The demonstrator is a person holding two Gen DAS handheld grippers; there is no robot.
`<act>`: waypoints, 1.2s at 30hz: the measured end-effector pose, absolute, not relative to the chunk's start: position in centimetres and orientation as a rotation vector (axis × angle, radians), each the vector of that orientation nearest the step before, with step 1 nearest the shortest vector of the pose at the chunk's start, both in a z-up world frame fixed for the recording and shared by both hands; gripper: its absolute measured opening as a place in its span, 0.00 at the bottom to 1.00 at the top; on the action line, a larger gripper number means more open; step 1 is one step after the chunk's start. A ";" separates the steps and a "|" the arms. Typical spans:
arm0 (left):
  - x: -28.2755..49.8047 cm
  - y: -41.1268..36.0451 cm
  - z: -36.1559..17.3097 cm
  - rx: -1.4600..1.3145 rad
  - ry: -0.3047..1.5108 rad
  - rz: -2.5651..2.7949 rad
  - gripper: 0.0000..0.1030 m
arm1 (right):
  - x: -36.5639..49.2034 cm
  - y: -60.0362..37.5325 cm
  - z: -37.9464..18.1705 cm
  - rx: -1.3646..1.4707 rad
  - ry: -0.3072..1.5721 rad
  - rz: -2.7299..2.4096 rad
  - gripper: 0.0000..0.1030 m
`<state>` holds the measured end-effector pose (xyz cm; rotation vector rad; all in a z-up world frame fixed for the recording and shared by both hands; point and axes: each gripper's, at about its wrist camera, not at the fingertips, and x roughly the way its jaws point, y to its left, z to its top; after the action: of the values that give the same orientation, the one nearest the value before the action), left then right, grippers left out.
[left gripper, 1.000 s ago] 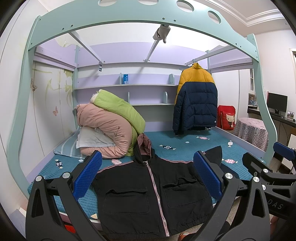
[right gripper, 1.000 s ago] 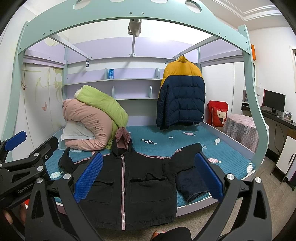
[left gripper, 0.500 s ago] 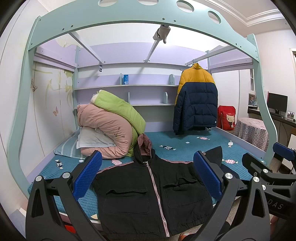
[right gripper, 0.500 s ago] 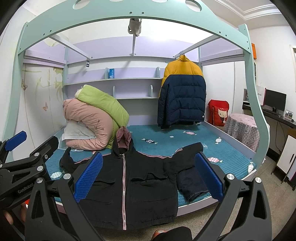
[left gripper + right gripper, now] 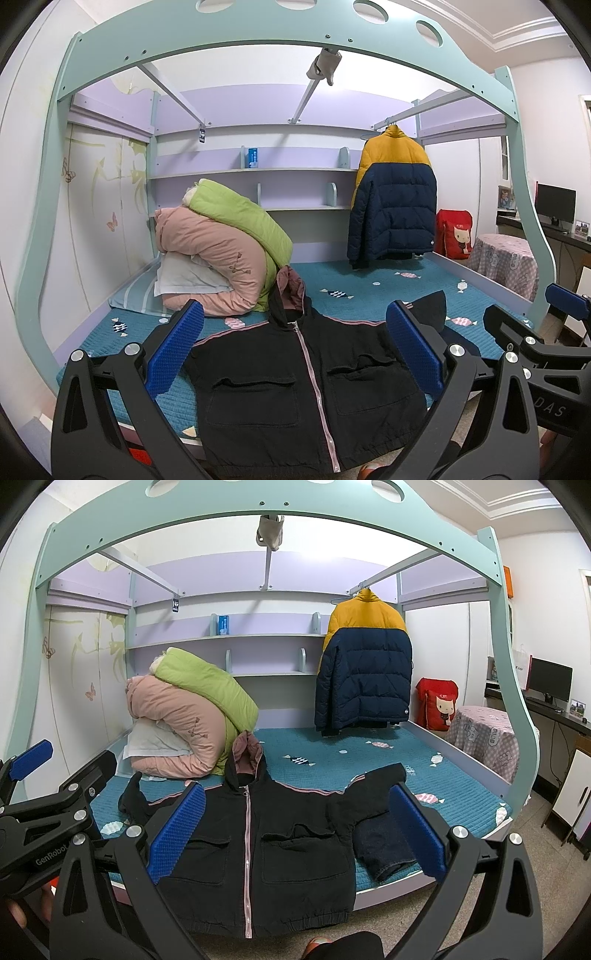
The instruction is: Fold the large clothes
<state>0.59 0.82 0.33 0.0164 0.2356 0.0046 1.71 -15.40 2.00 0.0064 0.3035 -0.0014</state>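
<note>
- Bed (image 5: 424, 775): teal quilted cover with small fish and candy prints, under a mint-green arched frame.
- Black hooded jacket (image 5: 266, 834) lies front up on the near edge, zipped, hood with pink lining toward the wall; its hem hangs over the bed's front edge.
- Dark blue folded garment (image 5: 384, 843) on the cover just beside the jacket's right sleeve.
- Pink duvet (image 5: 218, 266) rolled at the back left, green duvet (image 5: 240, 218) lying across it, a white pillow (image 5: 181, 277) tucked in the roll.
- Striped pillow (image 5: 131, 295) under that pile, on the cover.
- Wall shelf (image 5: 221, 639) behind carries a small blue box (image 5: 223, 624).
</note>
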 end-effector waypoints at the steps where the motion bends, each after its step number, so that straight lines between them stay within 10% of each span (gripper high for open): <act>1: 0.7 0.9 0.2 0.016 0.236 0.005 0.96 | 1.7 -15.4 2.0 0.007 0.304 -0.001 0.93; 36: 5.2 2.9 -4.5 0.020 0.361 0.037 0.96 | 6.1 -14.9 -2.5 0.033 0.431 0.039 0.93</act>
<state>5.18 2.93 -4.45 0.0203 0.3607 0.0369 6.10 -14.93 -2.46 0.0327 0.4314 0.0388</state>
